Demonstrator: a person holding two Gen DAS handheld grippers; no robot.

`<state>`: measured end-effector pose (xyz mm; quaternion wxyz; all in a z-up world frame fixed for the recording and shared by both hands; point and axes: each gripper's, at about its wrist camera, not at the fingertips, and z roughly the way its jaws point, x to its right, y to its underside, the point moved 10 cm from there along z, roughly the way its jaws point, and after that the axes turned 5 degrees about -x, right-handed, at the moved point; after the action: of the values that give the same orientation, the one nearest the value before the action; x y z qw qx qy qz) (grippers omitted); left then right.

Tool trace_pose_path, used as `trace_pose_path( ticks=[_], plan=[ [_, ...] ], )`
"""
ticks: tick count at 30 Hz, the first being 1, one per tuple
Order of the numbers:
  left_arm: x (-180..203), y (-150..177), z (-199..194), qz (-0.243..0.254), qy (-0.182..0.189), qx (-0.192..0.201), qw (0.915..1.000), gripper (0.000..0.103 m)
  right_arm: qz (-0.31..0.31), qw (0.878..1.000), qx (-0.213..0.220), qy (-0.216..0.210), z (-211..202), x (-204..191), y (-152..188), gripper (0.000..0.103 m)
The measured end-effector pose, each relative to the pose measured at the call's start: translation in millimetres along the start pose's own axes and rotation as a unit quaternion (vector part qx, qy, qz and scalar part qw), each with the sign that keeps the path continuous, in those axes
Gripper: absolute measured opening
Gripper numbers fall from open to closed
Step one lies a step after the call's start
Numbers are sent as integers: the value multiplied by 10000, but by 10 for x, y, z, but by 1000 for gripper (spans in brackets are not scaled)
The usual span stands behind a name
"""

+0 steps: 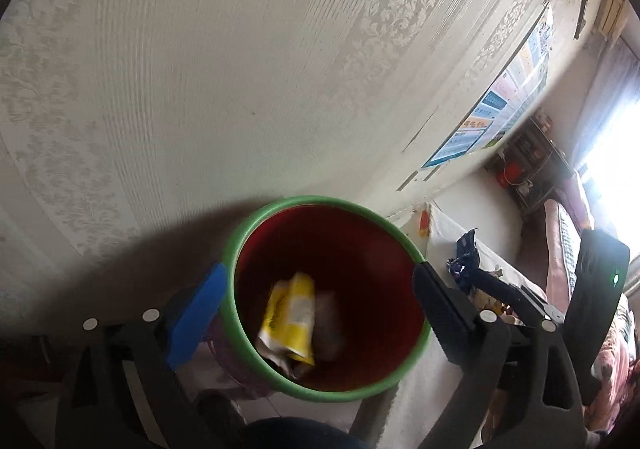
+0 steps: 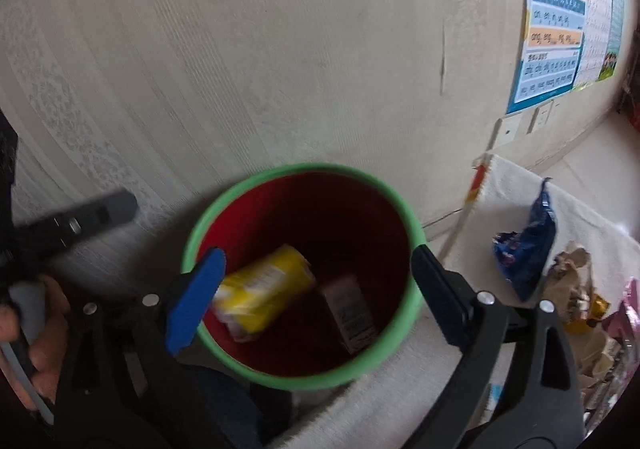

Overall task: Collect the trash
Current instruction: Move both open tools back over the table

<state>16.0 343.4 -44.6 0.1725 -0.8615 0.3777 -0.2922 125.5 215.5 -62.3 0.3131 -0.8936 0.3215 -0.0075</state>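
A bin with a green rim (image 1: 320, 201) and a red inside stands by the wall, right under both grippers. In it lie a yellow wrapper (image 1: 294, 309) and, in the right wrist view, the yellow wrapper (image 2: 268, 285) beside a small brown carton (image 2: 348, 313); both look slightly blurred. My left gripper (image 1: 320, 275) hangs open over the bin's mouth, with no trash between its blue and black fingers. Above the bin rim (image 2: 304, 169) my right gripper (image 2: 316, 255) is open and empty too. A blue snack bag (image 2: 528, 249) lies on the white cloth to the right.
A table under a white cloth (image 2: 400, 389) starts right of the bin and carries more crumpled wrappers (image 2: 572, 281). A patterned wall with a poster (image 2: 556, 29) is close behind the bin. A hand (image 2: 36, 313) holding the other gripper shows at the left.
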Motion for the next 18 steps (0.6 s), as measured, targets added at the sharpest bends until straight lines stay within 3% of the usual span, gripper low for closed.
trace_pose_path(
  ticks=[8, 18],
  plan=[
    [281, 142, -60, 234, 33, -67, 9997, 95, 303, 9993, 79, 191, -331, 284, 247, 98],
    [1026, 508, -46, 696, 390, -246, 9965, 95, 642, 9962, 248, 535, -1024, 722, 736, 98]
  ],
)
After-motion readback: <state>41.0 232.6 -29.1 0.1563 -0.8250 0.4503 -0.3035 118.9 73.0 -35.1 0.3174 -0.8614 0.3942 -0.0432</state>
